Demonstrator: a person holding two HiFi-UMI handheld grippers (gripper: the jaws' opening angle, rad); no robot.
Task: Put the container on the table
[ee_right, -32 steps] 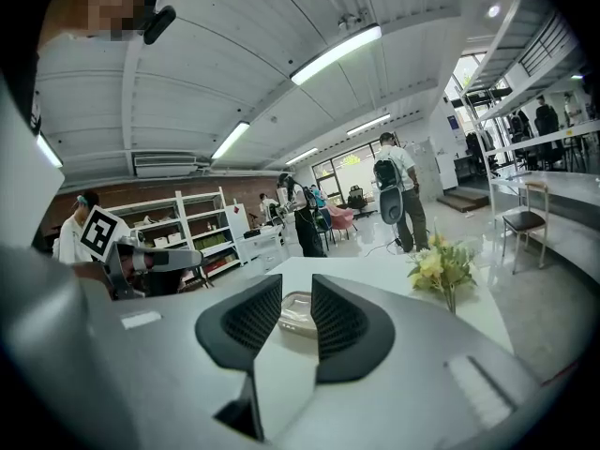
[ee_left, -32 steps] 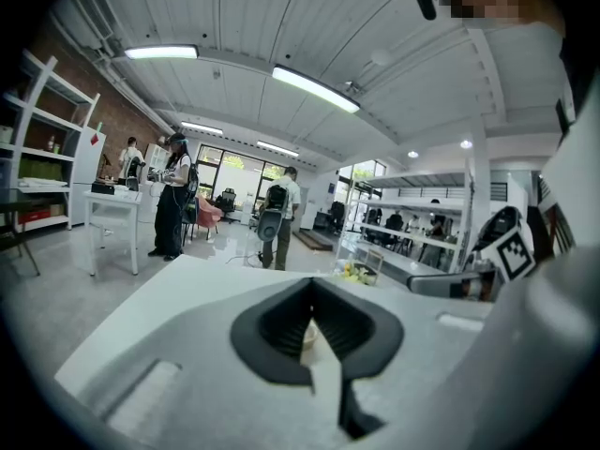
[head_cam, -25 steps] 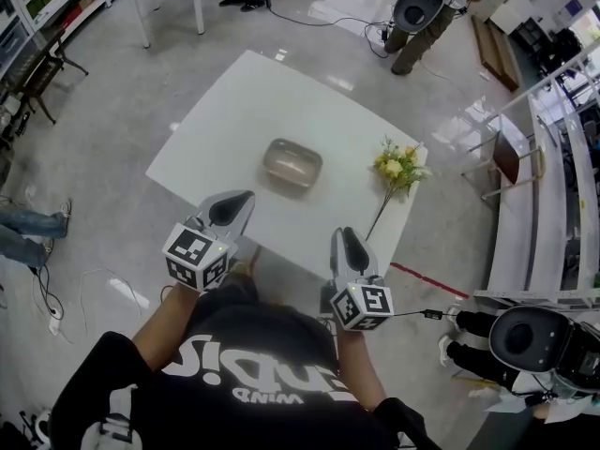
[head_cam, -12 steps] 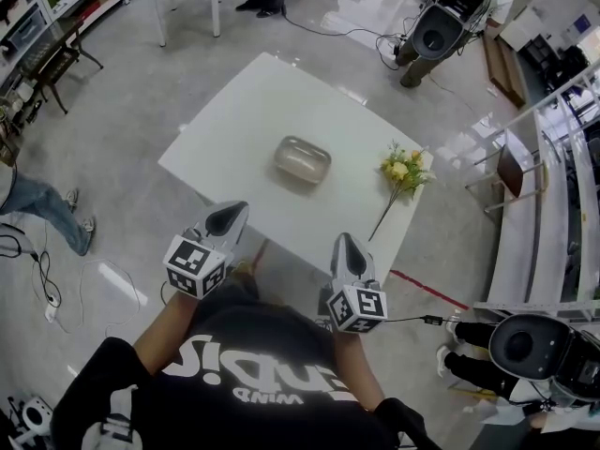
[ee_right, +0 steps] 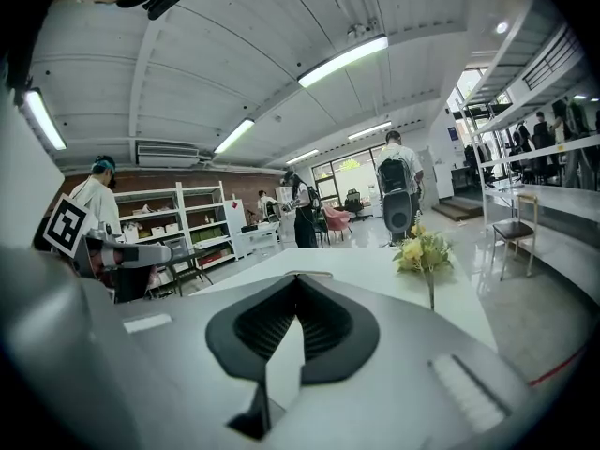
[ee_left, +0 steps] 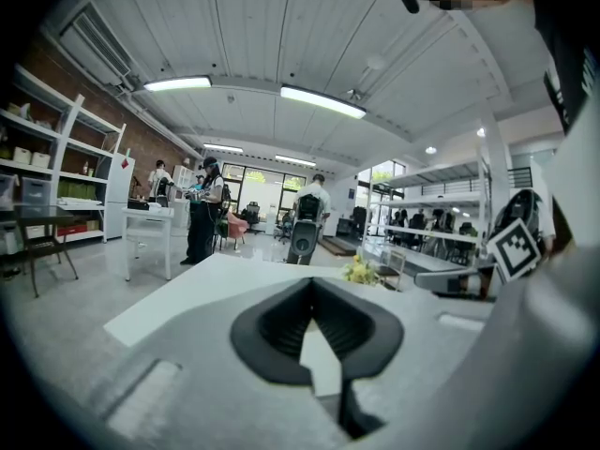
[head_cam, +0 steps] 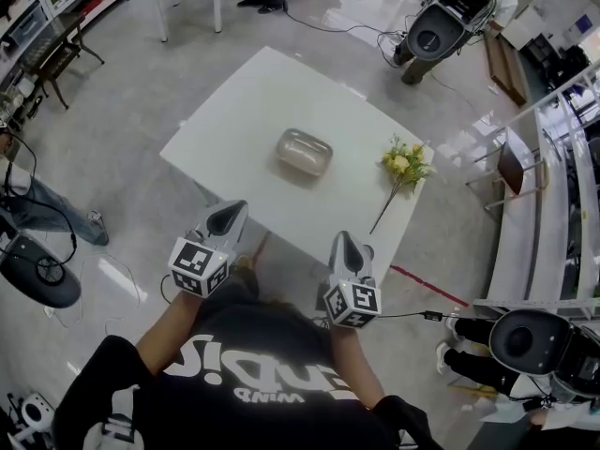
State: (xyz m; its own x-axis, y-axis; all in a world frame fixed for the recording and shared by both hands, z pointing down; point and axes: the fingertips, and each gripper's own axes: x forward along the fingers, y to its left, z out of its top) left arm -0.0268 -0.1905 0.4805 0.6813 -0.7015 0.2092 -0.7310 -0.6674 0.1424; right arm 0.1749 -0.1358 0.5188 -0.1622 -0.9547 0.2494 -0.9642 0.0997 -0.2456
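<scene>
A clear, rounded container [head_cam: 305, 152] sits on the white table [head_cam: 234, 111], near its middle. A yellow flower sprig [head_cam: 401, 167] lies toward the table's right edge, and it also shows in the left gripper view [ee_left: 361, 270] and the right gripper view [ee_right: 424, 251]. My left gripper [head_cam: 231, 216] hovers off the table's near edge, shut and empty. My right gripper [head_cam: 346, 244] hangs beside it on the right, also shut with nothing between its jaws. Both point toward the table, well short of the container. In both gripper views the jaws hide the container.
Shelving [head_cam: 56, 3] and a dark chair [head_cam: 56, 59] stand at the far left. A person [head_cam: 33, 209] and a round dark machine [head_cam: 37, 270] are left of me, with cables on the floor. Another machine [head_cam: 441, 22] stands beyond the table, benches [head_cam: 525, 214] at right.
Both grippers have drawn slightly back from the table's near edge and sunk a little. The container has stayed where it was. The person at left has moved, and a round dark machine has come into view.
</scene>
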